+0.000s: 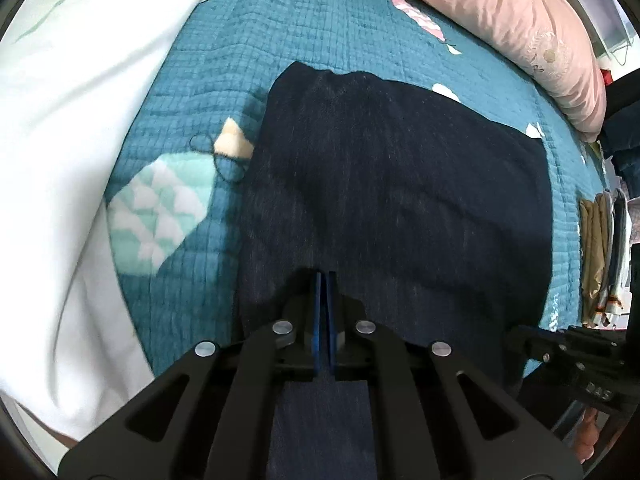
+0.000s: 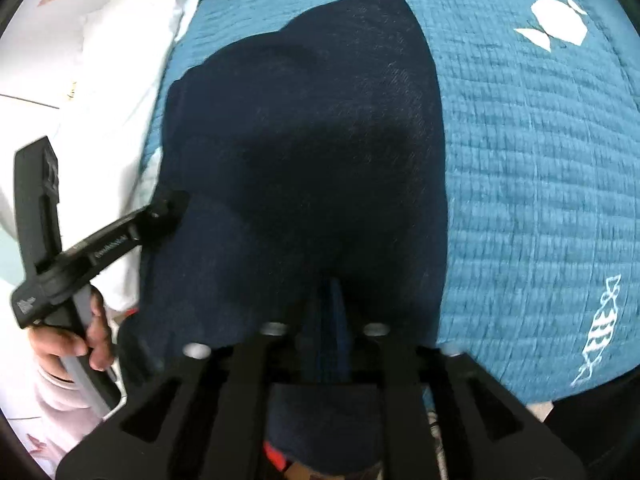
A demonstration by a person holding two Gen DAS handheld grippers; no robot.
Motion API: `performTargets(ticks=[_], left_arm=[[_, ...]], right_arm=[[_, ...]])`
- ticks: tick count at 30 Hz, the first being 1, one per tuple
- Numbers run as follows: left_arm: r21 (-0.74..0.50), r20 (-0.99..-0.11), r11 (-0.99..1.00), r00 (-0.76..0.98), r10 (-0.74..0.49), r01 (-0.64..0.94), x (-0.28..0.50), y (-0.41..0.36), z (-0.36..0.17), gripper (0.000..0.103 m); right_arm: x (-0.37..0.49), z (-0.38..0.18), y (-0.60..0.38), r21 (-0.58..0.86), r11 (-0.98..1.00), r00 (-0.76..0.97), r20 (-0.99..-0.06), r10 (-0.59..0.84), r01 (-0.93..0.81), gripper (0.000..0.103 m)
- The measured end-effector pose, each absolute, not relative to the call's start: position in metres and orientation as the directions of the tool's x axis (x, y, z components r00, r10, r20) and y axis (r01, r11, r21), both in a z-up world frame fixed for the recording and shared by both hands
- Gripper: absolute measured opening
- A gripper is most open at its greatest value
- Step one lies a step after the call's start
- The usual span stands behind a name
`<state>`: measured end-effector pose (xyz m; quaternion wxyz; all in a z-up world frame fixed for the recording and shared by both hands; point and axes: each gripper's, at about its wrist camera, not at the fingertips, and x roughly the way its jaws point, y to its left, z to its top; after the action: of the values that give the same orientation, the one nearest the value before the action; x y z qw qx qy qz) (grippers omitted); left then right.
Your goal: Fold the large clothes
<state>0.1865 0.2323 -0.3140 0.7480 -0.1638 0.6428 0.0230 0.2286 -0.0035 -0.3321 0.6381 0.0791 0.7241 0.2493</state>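
Observation:
A large dark navy garment [image 1: 392, 184] lies spread over a teal quilted bedspread [image 1: 208, 80]. My left gripper [image 1: 325, 280] is shut on the garment's near edge; cloth runs under the fingers. In the right wrist view the same garment [image 2: 304, 140] fills the middle. My right gripper [image 2: 332, 284] is shut on its near edge, and the fingertips are dark and blurred against the cloth. The left gripper [image 2: 168, 208] shows at the garment's left edge in the right wrist view, held by a hand [image 2: 80, 336]. The right gripper [image 1: 560, 348] shows low right in the left wrist view.
A white duvet [image 1: 72, 140] lies along the left of the bed. A pink pillow [image 1: 500, 28] lies at the far right. Folded clothes [image 1: 604, 256] hang beyond the bed's right edge. The bedspread [image 2: 540, 160] stretches to the right of the garment.

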Motion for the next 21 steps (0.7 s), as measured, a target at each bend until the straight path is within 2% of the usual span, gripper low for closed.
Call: performTargets(ticks=[1, 2, 3, 5, 6, 7, 9, 21], left_arm=[[-0.214, -0.970, 0.944, 0.171, -0.175, -0.249, 0.183, 0.232, -0.312, 0.005], [-0.214, -0.969, 0.944, 0.173, -0.174, -0.251, 0.180, 0.232, -0.310, 0.005], [-0.218, -0.968, 0.942, 0.177, -0.176, -0.254, 0.176, 0.233, -0.308, 0.005], [-0.248, -0.962, 0.930, 0.185, -0.202, -0.272, 0.166, 0.238, -0.303, 0.008], [-0.267, -0.957, 0.923, 0.192, -0.218, -0.278, 0.162, 0.240, -0.301, 0.016], [-0.290, -0.950, 0.914, 0.202, -0.238, -0.283, 0.158, 0.243, -0.299, 0.025], [-0.327, -0.938, 0.900, 0.217, -0.271, -0.288, 0.153, 0.248, -0.297, 0.032], [-0.598, -0.801, 0.707, 0.308, -0.513, -0.377, 0.135, 0.304, -0.313, 0.032]], right_arm=[[0.227, -0.328, -0.005, 0.490, 0.847, -0.177, -0.870, 0.460, -0.207, 0.049], [0.225, -0.323, -0.007, 0.508, 0.834, -0.171, -0.860, 0.480, -0.216, 0.058], [0.224, -0.319, -0.008, 0.502, 0.835, -0.160, -0.864, 0.477, -0.224, 0.061], [0.219, -0.309, -0.012, 0.473, 0.845, -0.126, -0.881, 0.456, -0.252, 0.074], [0.218, -0.305, -0.014, 0.468, 0.845, -0.113, -0.883, 0.455, -0.258, 0.077], [0.217, -0.303, -0.017, 0.462, 0.848, -0.103, -0.886, 0.452, -0.259, 0.079], [0.220, -0.300, -0.025, 0.453, 0.855, -0.090, -0.891, 0.445, -0.251, 0.079], [0.233, -0.332, -0.052, 0.411, 0.899, -0.116, -0.910, 0.397, -0.149, 0.079]])
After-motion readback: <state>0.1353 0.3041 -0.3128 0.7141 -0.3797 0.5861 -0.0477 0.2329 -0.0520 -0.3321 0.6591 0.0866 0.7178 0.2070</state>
